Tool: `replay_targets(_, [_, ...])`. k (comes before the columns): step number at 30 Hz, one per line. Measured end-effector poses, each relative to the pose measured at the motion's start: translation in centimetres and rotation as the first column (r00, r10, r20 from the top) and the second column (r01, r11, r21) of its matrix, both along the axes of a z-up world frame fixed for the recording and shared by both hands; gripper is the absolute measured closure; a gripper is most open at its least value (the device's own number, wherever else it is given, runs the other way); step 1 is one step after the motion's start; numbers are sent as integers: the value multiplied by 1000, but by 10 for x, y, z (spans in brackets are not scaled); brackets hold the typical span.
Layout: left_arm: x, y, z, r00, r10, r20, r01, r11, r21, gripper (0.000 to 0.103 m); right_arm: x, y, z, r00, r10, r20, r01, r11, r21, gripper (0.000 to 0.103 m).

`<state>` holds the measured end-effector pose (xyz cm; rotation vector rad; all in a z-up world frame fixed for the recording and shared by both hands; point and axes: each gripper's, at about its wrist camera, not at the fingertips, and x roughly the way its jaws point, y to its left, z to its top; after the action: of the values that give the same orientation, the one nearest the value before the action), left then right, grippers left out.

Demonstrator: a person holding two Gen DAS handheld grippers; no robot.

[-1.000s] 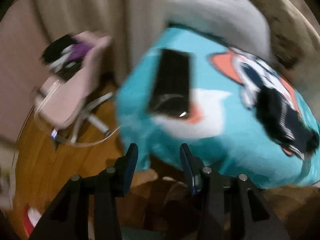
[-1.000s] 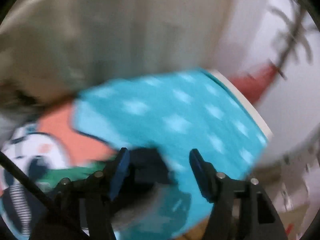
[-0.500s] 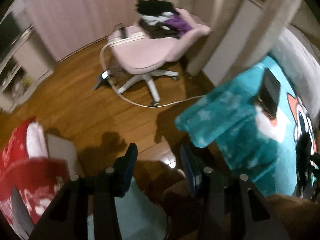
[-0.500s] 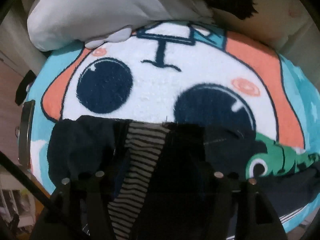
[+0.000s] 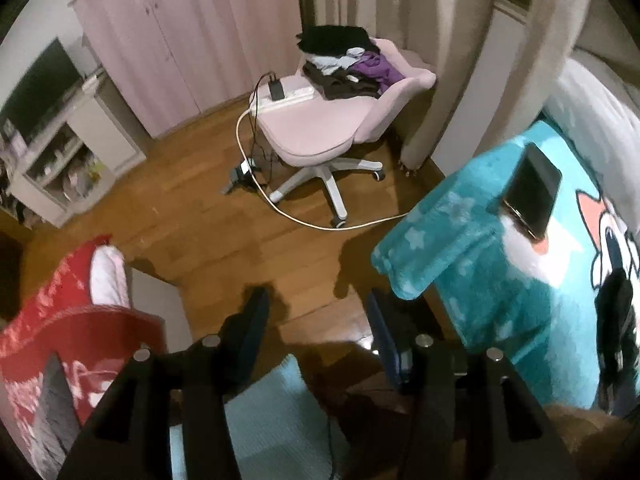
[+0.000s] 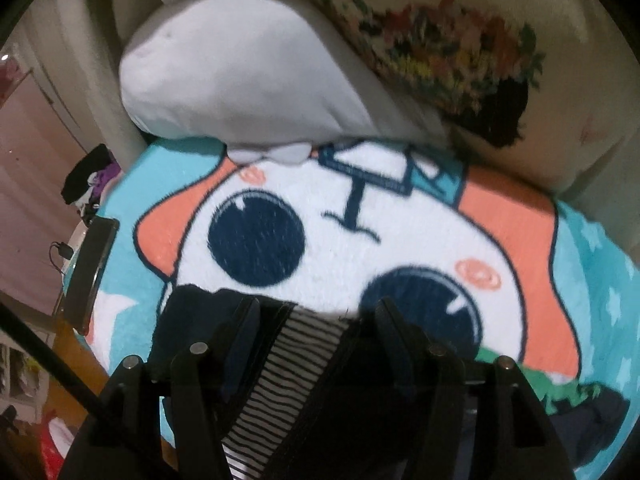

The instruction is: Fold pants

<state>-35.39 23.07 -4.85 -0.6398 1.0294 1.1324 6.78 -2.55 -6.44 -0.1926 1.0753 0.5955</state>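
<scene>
Dark navy pants (image 6: pixel 188 320) with a striped lining panel (image 6: pixel 280 364) lie on a teal cartoon-face blanket (image 6: pixel 360 216) on the bed. My right gripper (image 6: pixel 316 316) is open, its jaws just above the pants' top edge, holding nothing. My left gripper (image 5: pixel 316 312) is open and empty, off the bed's side over the wooden floor (image 5: pixel 208 216). A dark edge of the pants (image 5: pixel 616 320) shows at the far right of the left wrist view, on the blanket (image 5: pixel 500 280).
A phone (image 5: pixel 534 192) lies on the blanket's corner; it also shows in the right wrist view (image 6: pixel 90 272). A grey pillow (image 6: pixel 248 84) lies at the bed's head. A pink swivel chair (image 5: pixel 320 124) with clothes, a white cable (image 5: pixel 320 224) and a red cloth (image 5: pixel 60 320) occupy the floor.
Both grippers swung fast a second ago. The left turned from the bed to face the floor and chair. The right dropped over the pants and now holds nearly steady there.
</scene>
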Motion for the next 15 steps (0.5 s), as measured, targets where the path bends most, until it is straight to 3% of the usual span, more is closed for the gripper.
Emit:
replay_targets(5, [12,-21,17,1000,-26,-11,26,999,24,50,27,25,10,984,159,75,-159,987,-6,37])
replay_targets(9, [12,-35,35,1000,-26,-14,27,998,52,46,18,52,39,936,298,189,-301,953,-9,36])
replay_targets(12, [12,-41,46,1000,-17,-10,18,994,104,39,5,62,56,915,325,239,-342,939,29,32])
replay_targets(15, [14,-40,50,1000,-13,-21,16,991,133,39,-5,62,60,932,295,211,-320,943,93,32])
